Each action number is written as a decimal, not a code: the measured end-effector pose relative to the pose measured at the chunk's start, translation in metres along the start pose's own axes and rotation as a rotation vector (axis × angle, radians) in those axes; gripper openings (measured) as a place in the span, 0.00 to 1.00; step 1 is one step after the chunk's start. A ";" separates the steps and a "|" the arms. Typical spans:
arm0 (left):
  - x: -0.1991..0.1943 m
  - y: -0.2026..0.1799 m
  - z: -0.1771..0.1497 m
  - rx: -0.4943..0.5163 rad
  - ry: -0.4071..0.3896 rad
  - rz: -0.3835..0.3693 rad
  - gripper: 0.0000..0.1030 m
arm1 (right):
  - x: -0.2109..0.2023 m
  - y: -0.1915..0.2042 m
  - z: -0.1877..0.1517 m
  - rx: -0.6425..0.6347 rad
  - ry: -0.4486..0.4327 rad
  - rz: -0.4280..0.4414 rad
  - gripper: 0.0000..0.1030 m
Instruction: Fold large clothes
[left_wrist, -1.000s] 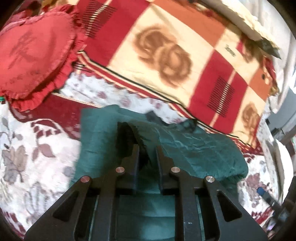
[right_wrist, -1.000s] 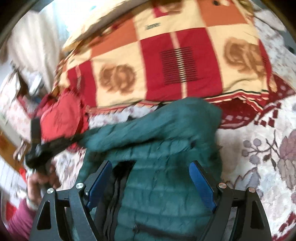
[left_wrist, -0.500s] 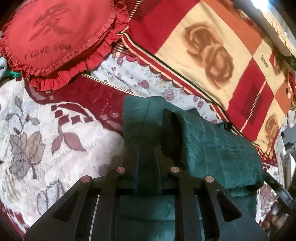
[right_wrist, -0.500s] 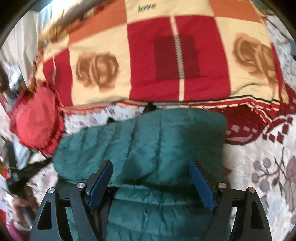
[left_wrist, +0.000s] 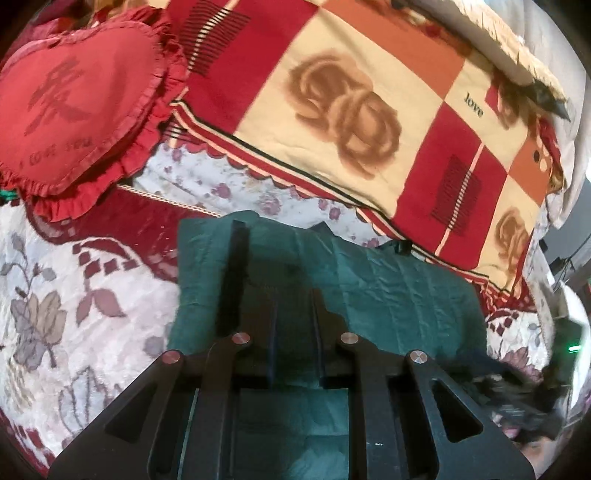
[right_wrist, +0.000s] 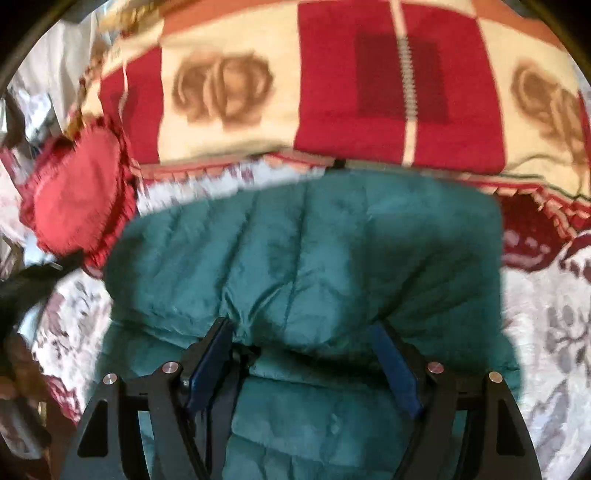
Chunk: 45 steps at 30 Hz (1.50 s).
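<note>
The left hand-held gripper (left_wrist: 293, 299) has its fingers drawn close together over the teal quilted jacket (left_wrist: 388, 295); whether they pinch cloth is hard to tell, since their tips merge with dark fabric. The right hand-held gripper (right_wrist: 304, 334) is spread wide, its blue pads (right_wrist: 208, 363) resting against a folded-over edge of the jacket. The jacket lies folded on the floral bedspread (left_wrist: 55, 295), below a checked rose blanket (left_wrist: 351, 92), with a red heart cushion (left_wrist: 74, 99) nearby.
</note>
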<state>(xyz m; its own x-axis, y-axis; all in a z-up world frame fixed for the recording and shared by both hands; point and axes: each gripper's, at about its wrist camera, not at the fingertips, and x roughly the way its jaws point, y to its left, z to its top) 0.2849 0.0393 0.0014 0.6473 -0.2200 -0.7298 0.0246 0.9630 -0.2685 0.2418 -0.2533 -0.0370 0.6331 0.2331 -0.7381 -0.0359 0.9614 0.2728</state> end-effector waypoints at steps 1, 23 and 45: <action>0.006 -0.002 0.002 -0.001 0.010 0.004 0.14 | -0.006 -0.003 0.004 -0.002 -0.014 -0.018 0.74; 0.088 0.019 -0.005 -0.008 0.136 0.078 0.14 | 0.072 -0.009 0.019 -0.090 0.104 -0.210 0.76; 0.090 0.009 -0.010 0.060 0.093 0.126 0.15 | 0.102 0.034 0.034 -0.105 0.109 -0.200 0.83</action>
<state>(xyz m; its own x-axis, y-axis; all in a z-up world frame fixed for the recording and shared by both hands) 0.3357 0.0269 -0.0730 0.5752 -0.1075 -0.8109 -0.0054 0.9908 -0.1352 0.3309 -0.2022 -0.0822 0.5485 0.0454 -0.8349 -0.0019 0.9986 0.0530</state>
